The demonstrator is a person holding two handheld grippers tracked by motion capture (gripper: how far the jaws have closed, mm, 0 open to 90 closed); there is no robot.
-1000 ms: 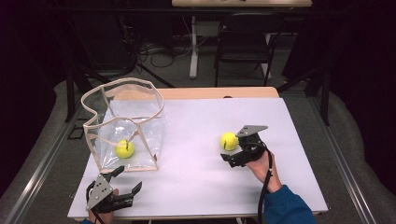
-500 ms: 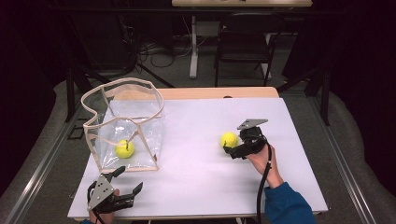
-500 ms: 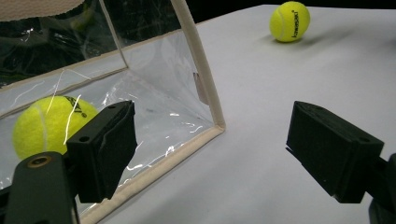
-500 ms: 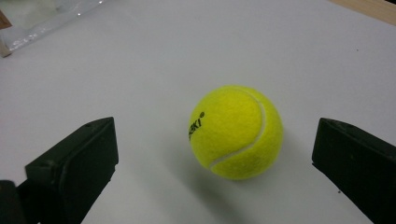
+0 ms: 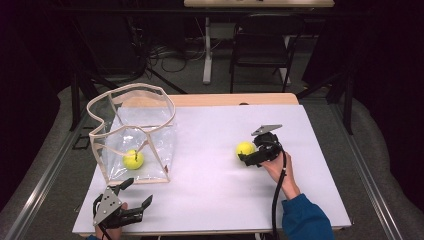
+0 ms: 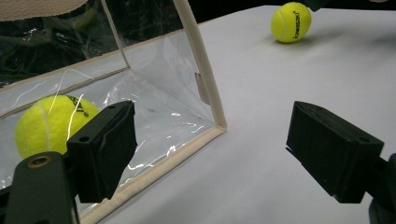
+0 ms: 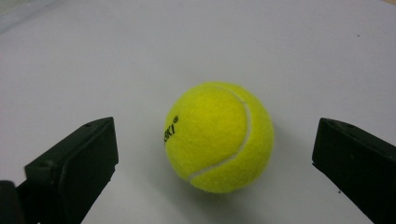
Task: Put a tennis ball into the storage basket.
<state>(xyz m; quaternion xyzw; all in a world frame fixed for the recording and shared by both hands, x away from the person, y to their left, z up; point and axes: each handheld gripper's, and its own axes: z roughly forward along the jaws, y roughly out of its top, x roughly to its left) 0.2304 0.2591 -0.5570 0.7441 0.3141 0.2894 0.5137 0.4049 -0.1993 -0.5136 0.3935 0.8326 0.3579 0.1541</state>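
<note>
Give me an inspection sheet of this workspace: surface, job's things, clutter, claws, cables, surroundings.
Surface: white table top, flat, with a wooden strip at its far edge.
Job's things: loose tennis ball on the table; second tennis ball inside the clear bag, which stands open with a beige rim.
Clutter: nothing seen.
Claws: right claw open, jaws either side of the loose ball, not touching; left claw open, near the bag's front corner.
Cables: black cable trails along the right forearm.
Surroundings: dark room, folding chair, floor wires behind.
</note>
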